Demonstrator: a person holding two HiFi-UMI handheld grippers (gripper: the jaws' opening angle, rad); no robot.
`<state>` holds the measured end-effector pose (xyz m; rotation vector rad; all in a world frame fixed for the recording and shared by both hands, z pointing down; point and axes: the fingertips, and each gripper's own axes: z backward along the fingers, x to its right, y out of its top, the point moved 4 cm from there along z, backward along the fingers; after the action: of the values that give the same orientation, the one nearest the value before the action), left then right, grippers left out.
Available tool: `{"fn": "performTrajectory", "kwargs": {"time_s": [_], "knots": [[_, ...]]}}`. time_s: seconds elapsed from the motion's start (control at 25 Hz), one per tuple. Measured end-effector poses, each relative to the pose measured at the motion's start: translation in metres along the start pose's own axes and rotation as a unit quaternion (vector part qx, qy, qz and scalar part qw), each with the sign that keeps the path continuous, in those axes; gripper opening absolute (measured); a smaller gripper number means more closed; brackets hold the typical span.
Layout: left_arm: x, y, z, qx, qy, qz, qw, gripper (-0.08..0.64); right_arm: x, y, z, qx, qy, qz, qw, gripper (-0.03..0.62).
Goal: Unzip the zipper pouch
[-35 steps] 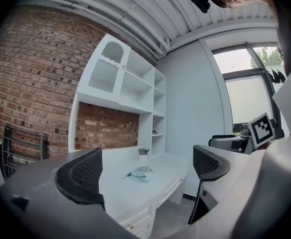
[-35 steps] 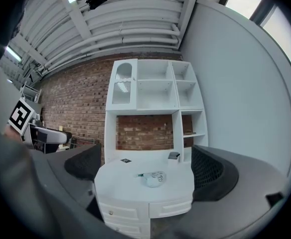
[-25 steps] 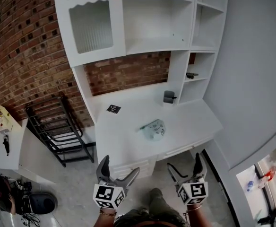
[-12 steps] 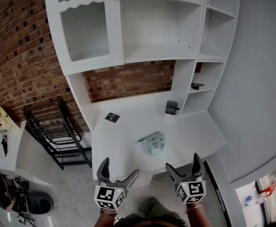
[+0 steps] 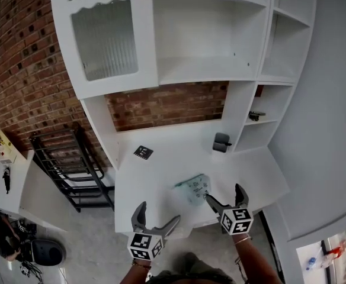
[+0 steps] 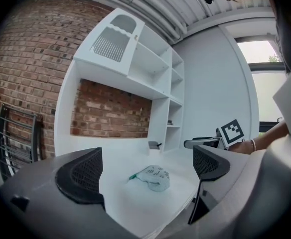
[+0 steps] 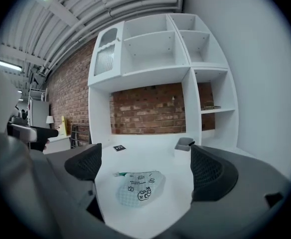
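A small pale green zipper pouch (image 5: 194,189) with printed cartoon figures lies flat on the white desk (image 5: 149,185), near its front edge. It shows in the left gripper view as the pouch (image 6: 152,177) and in the right gripper view as the pouch (image 7: 138,186), with a green zipper edge along its far side. My right gripper (image 5: 225,197) stands open just in front of the pouch, apart from it. My left gripper (image 5: 157,218) is open too, lower and to the left, off the desk's front edge. Nothing is held.
A small grey holder (image 5: 221,142) stands at the back right of the desk, by the shelf unit (image 5: 262,117). A black-and-white marker tag (image 5: 142,152) lies at the back left. A black metal rack (image 5: 72,161) stands on the floor to the left.
The view has closed in on the desk. My right gripper has moved forward up to the pouch; the left gripper has advanced slightly toward the desk edge.
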<state>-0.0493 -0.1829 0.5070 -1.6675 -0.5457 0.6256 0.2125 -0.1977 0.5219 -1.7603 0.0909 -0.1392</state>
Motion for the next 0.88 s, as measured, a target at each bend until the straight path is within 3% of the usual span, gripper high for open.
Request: {"fn": "performTrajectory", "kwargs": {"time_s": [0.24,0.56,0.76,0.88], "knots": [[-0.013,-0.017,-0.031,-0.014,0.014,0.012,0.9997,0.566,0.023,-0.035,-0.057,-0.053,0.019,-0.039,0.998,0.544],[-0.02,-0.027,-0.062,-0.023,0.017,0.011,0.9995,0.566,0.05,-0.071,-0.13,-0.113,0.06,-0.112,0.985,0.531],[-0.021,-0.033,-0.077,-0.033,0.019,0.01,0.9992,0.566,0.047,-0.099,-0.162,-0.192,0.092,-0.061,0.975,0.517],[-0.021,-0.035,-0.082,-0.037,0.018,0.01,0.9991,0.566,0.041,-0.107,-0.178,-0.232,0.117,-0.06,0.964,0.514]]}}
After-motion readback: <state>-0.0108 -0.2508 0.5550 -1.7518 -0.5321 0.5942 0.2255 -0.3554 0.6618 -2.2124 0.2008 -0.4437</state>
